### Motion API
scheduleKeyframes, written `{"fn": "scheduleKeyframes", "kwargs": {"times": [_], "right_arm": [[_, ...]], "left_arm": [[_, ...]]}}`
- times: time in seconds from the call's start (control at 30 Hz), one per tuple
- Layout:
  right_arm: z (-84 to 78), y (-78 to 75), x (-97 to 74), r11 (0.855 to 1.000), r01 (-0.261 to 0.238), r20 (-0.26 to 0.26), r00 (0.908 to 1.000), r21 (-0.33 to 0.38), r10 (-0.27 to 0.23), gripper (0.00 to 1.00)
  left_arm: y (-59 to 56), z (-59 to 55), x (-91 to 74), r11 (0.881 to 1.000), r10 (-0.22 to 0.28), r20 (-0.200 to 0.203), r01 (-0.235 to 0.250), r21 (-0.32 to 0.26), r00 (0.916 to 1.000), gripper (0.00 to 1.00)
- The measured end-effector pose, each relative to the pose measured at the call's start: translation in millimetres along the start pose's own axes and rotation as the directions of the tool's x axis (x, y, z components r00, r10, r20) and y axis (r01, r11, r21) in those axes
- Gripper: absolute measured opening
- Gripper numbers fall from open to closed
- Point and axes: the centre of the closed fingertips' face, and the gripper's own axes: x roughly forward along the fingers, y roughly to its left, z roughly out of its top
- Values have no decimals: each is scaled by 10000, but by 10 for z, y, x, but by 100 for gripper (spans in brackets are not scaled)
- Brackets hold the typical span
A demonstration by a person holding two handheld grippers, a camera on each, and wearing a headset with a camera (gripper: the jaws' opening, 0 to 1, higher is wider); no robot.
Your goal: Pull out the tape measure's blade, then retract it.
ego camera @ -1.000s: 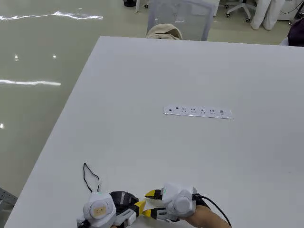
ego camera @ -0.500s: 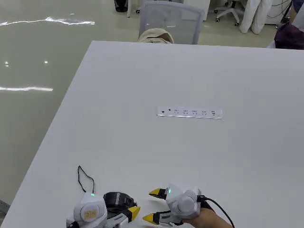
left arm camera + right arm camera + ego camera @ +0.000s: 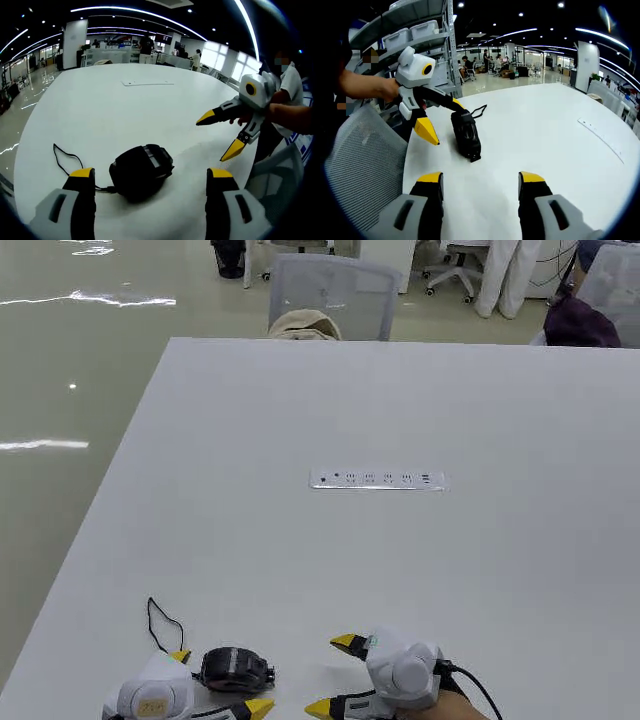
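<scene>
A white bench (image 3: 250,440) fills most of the head view, with a glossy floor to the left and a grey mesh chair (image 3: 320,290) at its far edge. A white power strip (image 3: 378,481) lies flat near the middle of the bench. At the lower left the black tape measure (image 3: 235,670) rests on the bench, and a thin black cord (image 3: 160,625) loops up and to the left of it. The left gripper (image 3: 219,681) has its yellow-tipped jaws spread wide, one on each side of the case. At the lower centre the right gripper (image 3: 333,675) is also wide open and holds nothing, near the tape measure but apart from it.

In the left gripper view, the tape measure sits at lower centre between that gripper's two parted jaws, with no jaw seen pressing on it. No blade can be seen drawn out. The right gripper enters from the right, held by a hand.

In the right gripper view, the tape measure lies left of centre, beyond the gripper's own open jaws. The left gripper straddles it from the upper left.
</scene>
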Motion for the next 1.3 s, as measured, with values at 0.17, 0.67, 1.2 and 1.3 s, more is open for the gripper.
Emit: {"fn": "scheduleKeyframes", "kwargs": {"times": [0.17,0.67,1.2,1.3], "right_arm": [[2,-10,-176,9986,426,229,9988,300,-433,64],[-203,-53,-773,9841,1476,553,9866,984,-1535,76],[-355,-22,-1149,9738,1595,586,9835,1620,-1709,87],[-379,-23,-1183,9725,1560,600,9839,1732,-1685,88]], "left_arm": [[1,-13,-76,9984,-363,-87,367,421,9993,91],[2,5,-337,9828,-704,73,681,1719,9975,93],[-45,4,-581,9763,-1251,614,1118,1852,9902,99],[-32,1,-621,9750,-1274,603,1138,1910,9900,99]]}}
